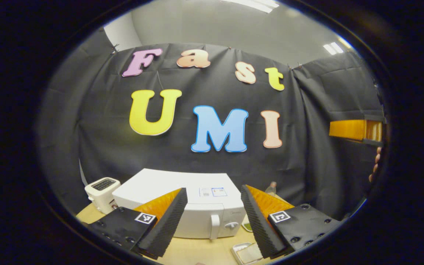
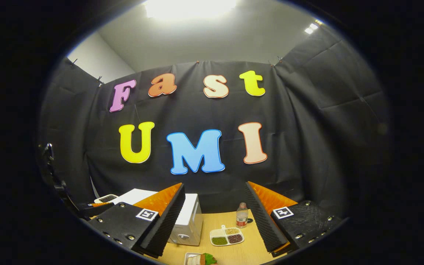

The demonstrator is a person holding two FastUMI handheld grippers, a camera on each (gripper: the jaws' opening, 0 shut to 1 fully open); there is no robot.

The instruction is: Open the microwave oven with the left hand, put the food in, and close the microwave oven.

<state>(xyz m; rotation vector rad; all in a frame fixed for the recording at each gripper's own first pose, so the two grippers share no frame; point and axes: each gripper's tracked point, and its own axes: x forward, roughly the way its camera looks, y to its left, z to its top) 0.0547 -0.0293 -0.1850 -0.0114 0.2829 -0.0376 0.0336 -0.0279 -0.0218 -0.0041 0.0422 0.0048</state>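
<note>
A white microwave [image 1: 182, 200] stands on the wooden table [image 1: 197, 250] with its door shut, its handle [image 1: 215, 226] and knob [image 1: 230, 225] facing me. My left gripper [image 1: 213, 188] hovers open in front of and above it, nothing between its fingers. A white tray of food [image 1: 247, 252] lies near the table's front edge. In the right gripper view the microwave [image 2: 188, 221] is seen from its side, and the food [image 2: 199, 258], with a green leaf, lies at the bottom. My right gripper [image 2: 214, 184] is open and empty, held above the table.
A white toaster [image 1: 101, 193] stands left of the microwave. A small bottle [image 2: 241, 215] and a sectioned dish of beans [image 2: 226, 235] sit right of it. The other gripper [image 1: 355, 129], held by a hand [image 1: 375, 165], shows at the far right of the left gripper view.
</note>
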